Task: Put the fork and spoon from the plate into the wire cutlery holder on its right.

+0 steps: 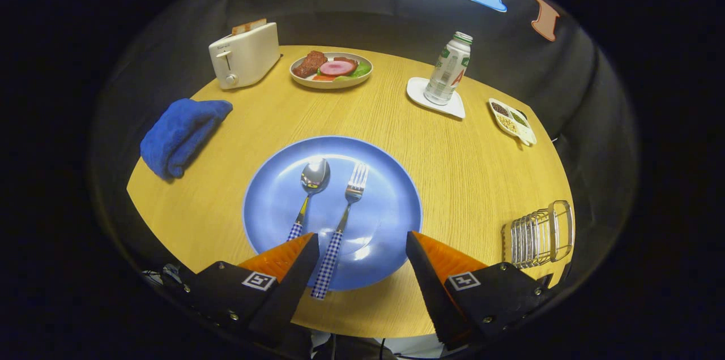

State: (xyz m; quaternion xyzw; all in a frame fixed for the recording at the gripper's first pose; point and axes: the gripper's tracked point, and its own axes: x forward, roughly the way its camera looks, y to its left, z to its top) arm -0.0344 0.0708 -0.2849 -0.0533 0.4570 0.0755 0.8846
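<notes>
Gripper (pixel 359 244) spread wide, nothing between the fingers, hovering over the near edge of the one blue plate (pixel 391 190) on the round wooden tabletop (pixel 453 150). Plate carries 2 pieces of cutlery, side by side, not touching: 1 spoon (pixel 308 190) on the left, 1 fork (pixel 342 224) on the right, both with checked handles pointing back toward the gripper. Spoon handle end sits just beside the left finger; fork handle overhangs the plate's near rim between the two fingers. 1 wire cutlery holder (pixel 541 234) stands right of the plate, near the tabletop edge, well apart from it. Farther back: 1 toaster (pixel 244 55) with 1 slice of toast sticking up, 1 plate of food (pixel 331 70), 1 bottle (pixel 448 68) standing on 1 white coaster (pixel 422 97), 1 small divided dish (pixel 512 121) of grains. 1 folded blue cloth (pixel 181 133) lies left of the blue plate.
</notes>
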